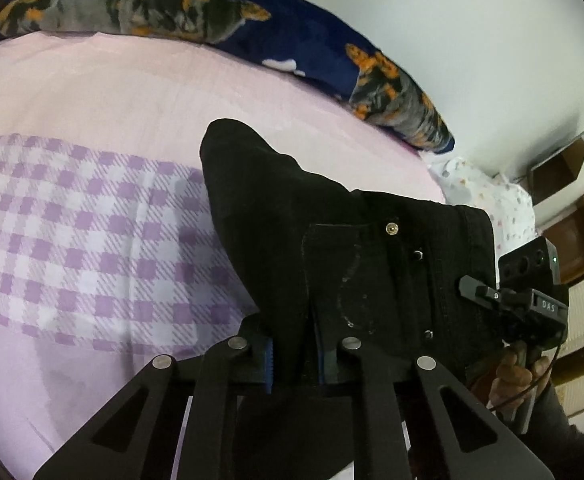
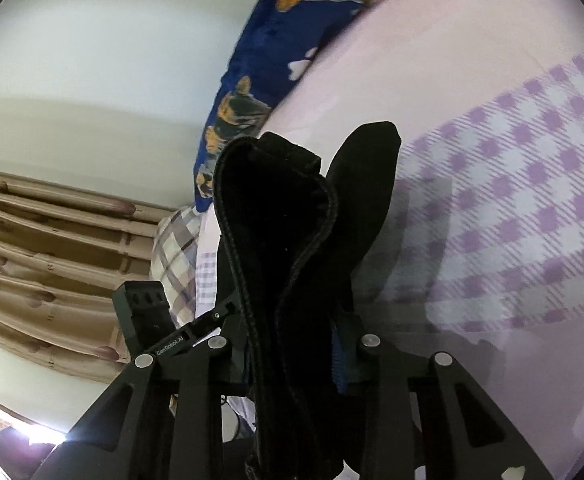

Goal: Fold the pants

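Note:
The black pants [image 1: 332, 240] hang in the air above the bed, held at the waistband with a brass rivet and buttons showing. My left gripper [image 1: 296, 364] is shut on the waist fabric between its blue pads. My right gripper [image 2: 296, 356] is shut on the other end of the waistband, whose stitched edge [image 2: 251, 280] curls up in front of the camera. The right gripper also shows in the left wrist view [image 1: 532, 304], at the pants' right edge. The pants' legs are hidden below.
The bed has a pink sheet [image 1: 131, 92] and a purple checked cover [image 1: 71, 240]. A blue blanket with orange and grey print [image 1: 251, 28] lies along the wall. A white patterned pillow [image 1: 488, 200] is at the bed's right end. Brown curtains [image 2: 51, 260] hang beside the bed.

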Demonstrator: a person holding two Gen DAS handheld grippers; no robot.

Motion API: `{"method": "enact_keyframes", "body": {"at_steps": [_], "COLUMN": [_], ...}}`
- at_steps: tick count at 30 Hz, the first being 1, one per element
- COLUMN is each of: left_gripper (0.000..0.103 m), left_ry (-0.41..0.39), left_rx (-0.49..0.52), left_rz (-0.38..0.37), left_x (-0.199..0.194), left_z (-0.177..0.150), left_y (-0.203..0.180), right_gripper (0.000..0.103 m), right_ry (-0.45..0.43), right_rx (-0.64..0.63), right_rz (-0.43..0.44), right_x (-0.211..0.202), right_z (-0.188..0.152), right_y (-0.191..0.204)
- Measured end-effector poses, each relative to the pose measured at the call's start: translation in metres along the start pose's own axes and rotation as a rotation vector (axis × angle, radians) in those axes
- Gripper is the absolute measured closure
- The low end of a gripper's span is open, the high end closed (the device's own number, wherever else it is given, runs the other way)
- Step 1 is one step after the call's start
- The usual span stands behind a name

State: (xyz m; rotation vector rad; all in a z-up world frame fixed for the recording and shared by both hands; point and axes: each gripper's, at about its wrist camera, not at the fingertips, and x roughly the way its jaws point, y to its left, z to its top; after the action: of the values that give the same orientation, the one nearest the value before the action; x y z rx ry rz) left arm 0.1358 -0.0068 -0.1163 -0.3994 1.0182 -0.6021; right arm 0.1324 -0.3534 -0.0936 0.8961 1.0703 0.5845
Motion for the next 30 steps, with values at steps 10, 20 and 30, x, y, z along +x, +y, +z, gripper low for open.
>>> {"method": "enact_keyframes", "body": {"at_steps": [10,20,30], "left_gripper": [0.089,0.088,0.069], "left_ry": [-0.087,-0.131,-0.115], "left_rx": [-0.005,0.022,0.013], "left_rz": [0.100,0.193,0.339], "left_x": [-0.035,-0.032,0.001], "left_z": [0.034,0.089,0.101], "left_y": [0.031,0.063,0.098], "right_gripper": [0.075,0.076,0.073], "right_ry": [0.036,0.045,-0.005], "right_rx": [-0.011,-0.024,-0.101], "right_rz": [0.060,0.055,-0.175], "right_x": [0.071,0.127,0.146], "right_z": [0.037,0.088,0.101], "right_y": [0.026,0.036,0.022]}}
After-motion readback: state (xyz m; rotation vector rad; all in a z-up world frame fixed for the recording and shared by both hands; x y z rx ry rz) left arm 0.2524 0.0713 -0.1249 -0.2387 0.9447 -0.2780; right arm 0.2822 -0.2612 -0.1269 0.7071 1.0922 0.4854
